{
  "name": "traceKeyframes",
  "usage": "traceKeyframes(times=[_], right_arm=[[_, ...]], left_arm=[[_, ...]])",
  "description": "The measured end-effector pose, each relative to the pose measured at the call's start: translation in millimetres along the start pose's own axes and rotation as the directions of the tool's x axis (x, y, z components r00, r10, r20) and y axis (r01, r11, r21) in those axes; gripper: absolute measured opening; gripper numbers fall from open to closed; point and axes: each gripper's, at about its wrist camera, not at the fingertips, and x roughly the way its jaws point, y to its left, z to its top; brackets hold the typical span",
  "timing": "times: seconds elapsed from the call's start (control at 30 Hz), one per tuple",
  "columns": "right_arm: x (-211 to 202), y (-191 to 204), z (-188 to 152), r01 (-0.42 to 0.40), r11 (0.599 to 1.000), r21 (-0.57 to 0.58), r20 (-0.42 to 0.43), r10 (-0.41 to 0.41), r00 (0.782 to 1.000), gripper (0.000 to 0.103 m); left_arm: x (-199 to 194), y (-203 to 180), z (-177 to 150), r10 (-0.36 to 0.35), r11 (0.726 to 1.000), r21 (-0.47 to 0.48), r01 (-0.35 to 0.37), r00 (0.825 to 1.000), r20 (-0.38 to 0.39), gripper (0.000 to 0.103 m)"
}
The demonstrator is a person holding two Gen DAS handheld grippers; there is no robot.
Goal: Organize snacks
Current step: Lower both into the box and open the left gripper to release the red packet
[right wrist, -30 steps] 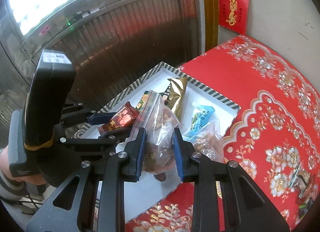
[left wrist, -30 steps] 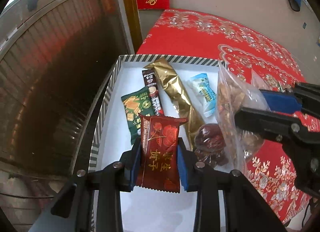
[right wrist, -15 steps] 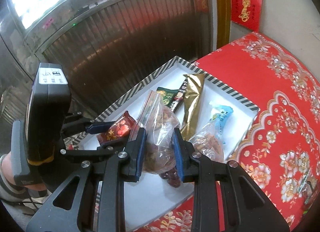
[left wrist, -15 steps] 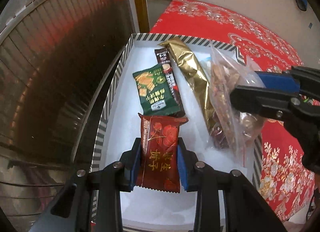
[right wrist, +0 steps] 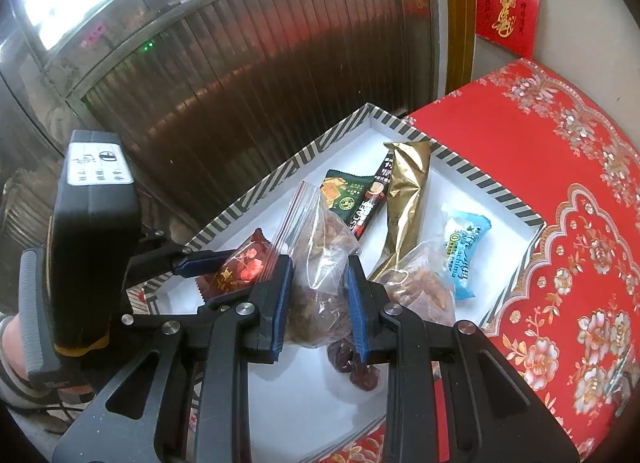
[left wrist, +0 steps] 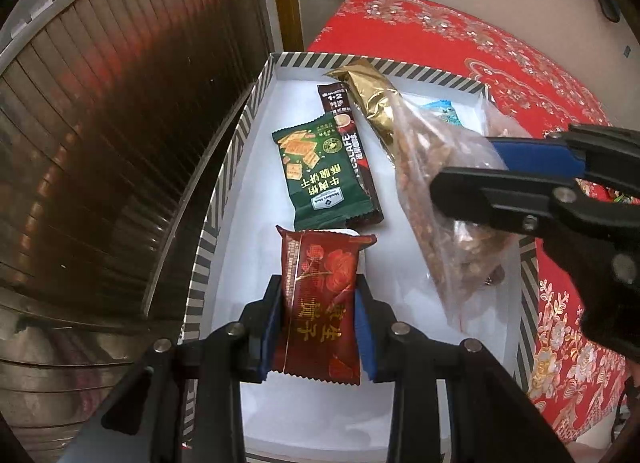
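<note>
A white box with a striped rim [left wrist: 224,167] [right wrist: 480,179] lies on the red cloth. My left gripper [left wrist: 318,299] is shut on a dark red snack packet [left wrist: 320,303] [right wrist: 240,271], held over the box's near end. My right gripper [right wrist: 318,283] [left wrist: 472,171] is shut on a clear zip bag of brown nuts [right wrist: 320,247] [left wrist: 448,199], hanging above the box's right half. Inside lie a green biscuit packet [left wrist: 316,171], a dark coffee stick [left wrist: 352,143], a gold packet [left wrist: 376,99] [right wrist: 408,199], a blue candy [right wrist: 464,251], another nut bag [right wrist: 420,291] and dark red dates [right wrist: 356,367].
The red floral tablecloth [right wrist: 560,203] stretches right of the box. A ribbed metal shutter [left wrist: 120,123] stands close along the box's left side. A red paper hanging [right wrist: 508,3] is on the wall behind. A person's hand [right wrist: 16,335] holds the left gripper.
Both grippers have sunk lower over the box with their loads, and the view has shifted so more of the box floor shows. The nut bag now hangs further in over the box.
</note>
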Motion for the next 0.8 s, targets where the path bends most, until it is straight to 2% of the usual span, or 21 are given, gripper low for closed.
traceKeyframes(times=[0.4, 0.6, 0.8], right_arm=[[20.6, -5.3, 6.6, 0.007, 1.0, 0.022, -0.032, -0.006, 0.999, 0.026], [28.0, -8.0, 8.7, -0.014, 0.999, 0.048, -0.05, 0.016, 0.999, 0.026], [22.6, -5.2, 11.8, -0.053, 0.997, 0.052, -0.022, 0.054, 0.998, 0.027]], left_arm=[[5.1, -0.6, 0.3, 0.001, 1.0, 0.005, -0.001, 1.0, -0.014, 0.035], [7.4, -5.1, 1.2, 0.005, 1.0, 0.023, -0.004, 1.0, -0.02, 0.036], [7.3, -5.7, 1.9, 0.013, 1.0, 0.025, -0.013, 1.0, -0.019, 0.04]])
